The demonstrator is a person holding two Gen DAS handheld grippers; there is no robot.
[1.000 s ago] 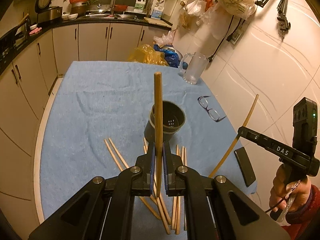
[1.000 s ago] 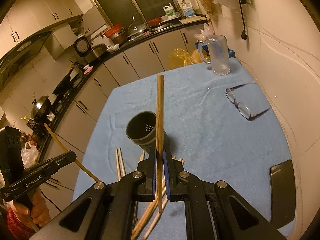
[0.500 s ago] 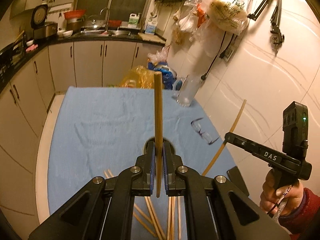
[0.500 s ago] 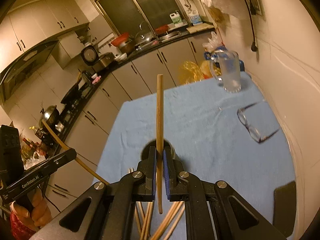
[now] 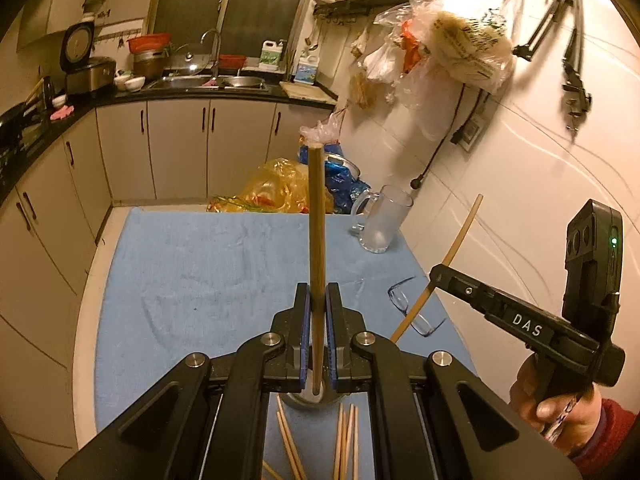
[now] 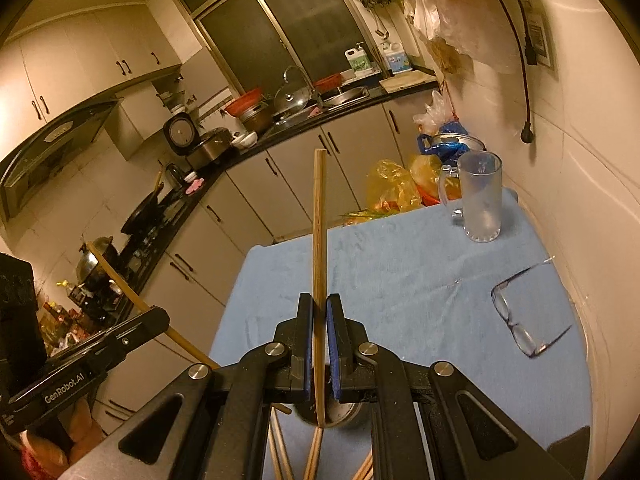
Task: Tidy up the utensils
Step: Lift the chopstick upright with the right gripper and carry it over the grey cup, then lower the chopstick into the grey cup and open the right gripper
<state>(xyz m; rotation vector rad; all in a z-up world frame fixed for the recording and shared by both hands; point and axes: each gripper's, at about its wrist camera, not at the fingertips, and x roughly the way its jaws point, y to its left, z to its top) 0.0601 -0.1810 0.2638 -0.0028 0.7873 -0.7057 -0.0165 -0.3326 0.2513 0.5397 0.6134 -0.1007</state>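
Left wrist view: the left gripper (image 5: 316, 336), jaws closed on an upright chopstick (image 5: 315, 240), has risen over the last second until the holder (image 5: 308, 400) sits directly beneath its lower tip. Right wrist view: the right gripper (image 6: 319, 340) likewise clamps its chopstick (image 6: 319, 240) above the holder (image 6: 340, 410); both now look ready for insertion, loose chopsticks (image 5: 346, 440) remaining on the blue cloth (image 5: 200, 272).

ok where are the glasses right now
The glasses lie on the blue towel at the table's right side, near the wall, nearer than the glass mug.
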